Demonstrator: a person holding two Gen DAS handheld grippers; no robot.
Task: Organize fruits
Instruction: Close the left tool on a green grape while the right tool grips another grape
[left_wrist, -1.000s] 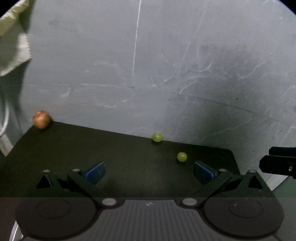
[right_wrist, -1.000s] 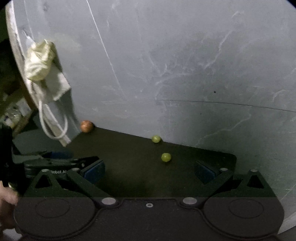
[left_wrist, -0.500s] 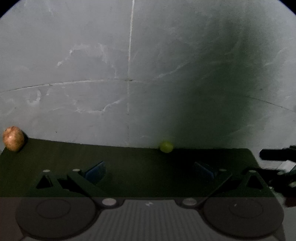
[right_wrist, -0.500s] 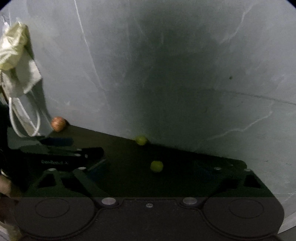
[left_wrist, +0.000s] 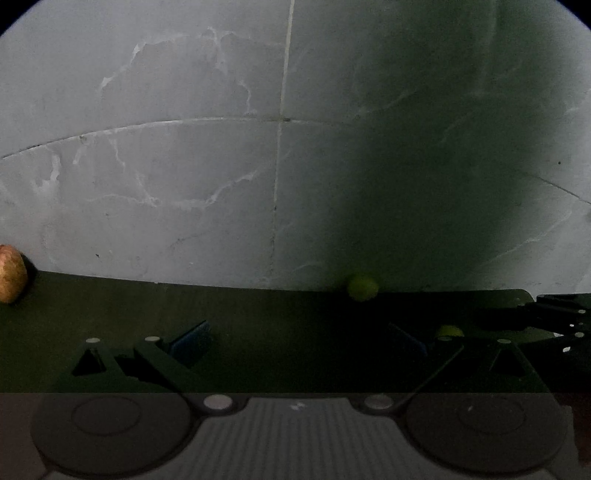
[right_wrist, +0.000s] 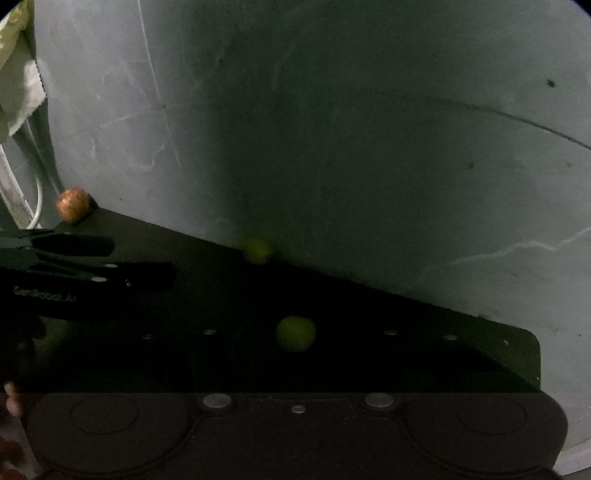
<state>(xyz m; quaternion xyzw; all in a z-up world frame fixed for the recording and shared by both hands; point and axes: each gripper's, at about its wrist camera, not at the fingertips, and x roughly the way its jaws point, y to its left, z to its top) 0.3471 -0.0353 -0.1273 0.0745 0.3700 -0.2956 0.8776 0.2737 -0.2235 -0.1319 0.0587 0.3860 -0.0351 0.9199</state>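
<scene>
A dark mat (left_wrist: 110, 306) lies on grey marble floor. Two green grapes sit on it: one at its far edge (left_wrist: 362, 287), also in the right wrist view (right_wrist: 256, 250), and a nearer one (right_wrist: 296, 333), partly hidden behind my left gripper's right finger (left_wrist: 448, 331). A reddish-brown fruit (left_wrist: 11, 274) sits at the mat's far left corner, also in the right wrist view (right_wrist: 72, 205). My left gripper (left_wrist: 299, 341) is open and empty, low over the mat. My right gripper (right_wrist: 299, 336) is open, its fingers dark and faint, with the nearer grape between them.
A pale cloth bag (right_wrist: 16, 74) with white cord hangs at the far left. The left gripper's body (right_wrist: 74, 269) reaches in beside the right one. The right gripper's finger (left_wrist: 546, 314) shows at the left view's right edge. Marble floor (left_wrist: 221, 166) lies beyond the mat.
Both grippers have dropped lower and moved forward over the mat. The nearer grape now lies between the right gripper's fingers. The scene has darkened with shadow.
</scene>
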